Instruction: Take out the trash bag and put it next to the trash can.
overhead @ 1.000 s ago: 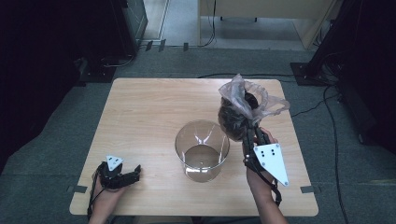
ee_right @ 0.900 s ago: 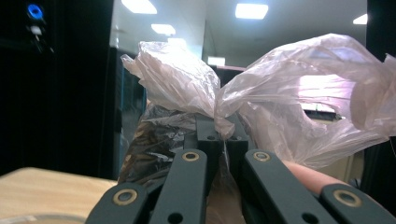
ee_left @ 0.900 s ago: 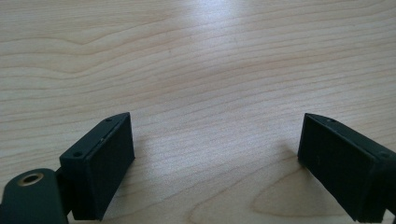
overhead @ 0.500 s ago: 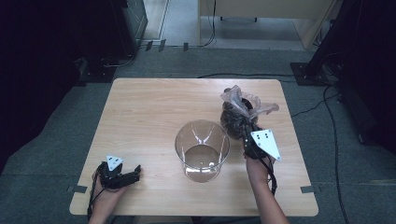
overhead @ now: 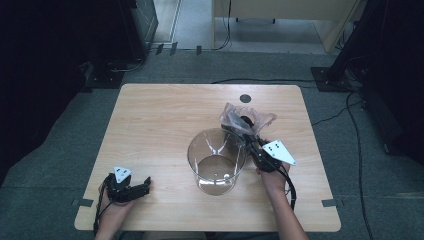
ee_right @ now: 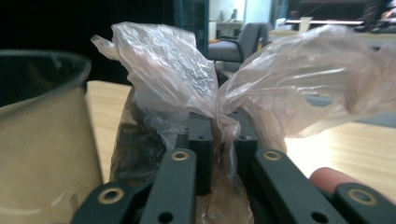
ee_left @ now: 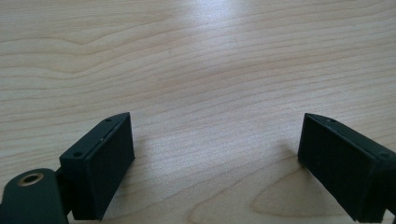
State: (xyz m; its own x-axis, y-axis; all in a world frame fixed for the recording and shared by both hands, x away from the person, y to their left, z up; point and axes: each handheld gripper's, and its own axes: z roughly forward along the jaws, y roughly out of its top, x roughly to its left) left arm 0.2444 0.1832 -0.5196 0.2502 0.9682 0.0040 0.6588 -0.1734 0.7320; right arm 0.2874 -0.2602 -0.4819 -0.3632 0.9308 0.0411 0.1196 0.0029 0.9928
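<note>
Lowering the crumpled clear plastic bag of dark contents (overhead: 243, 121) from above the round clear glass bowl (overhead: 216, 160) down onto the pale wooden surface (overhead: 160, 120) beside it, right gripper (overhead: 253, 145) staying clamped on the bag's neck, left gripper (overhead: 142, 186) resting with jaws wide apart, suggesting setting down rather than emptying

wooden table (overhead: 165, 115), grey carpet (overhead: 65, 150), floor cables (overhead: 350, 107)

Black gripper (overhead: 248, 141) frames — brass-ringed rivets, grey triangular top plates, trailing black cables — bare forearms.
</note>
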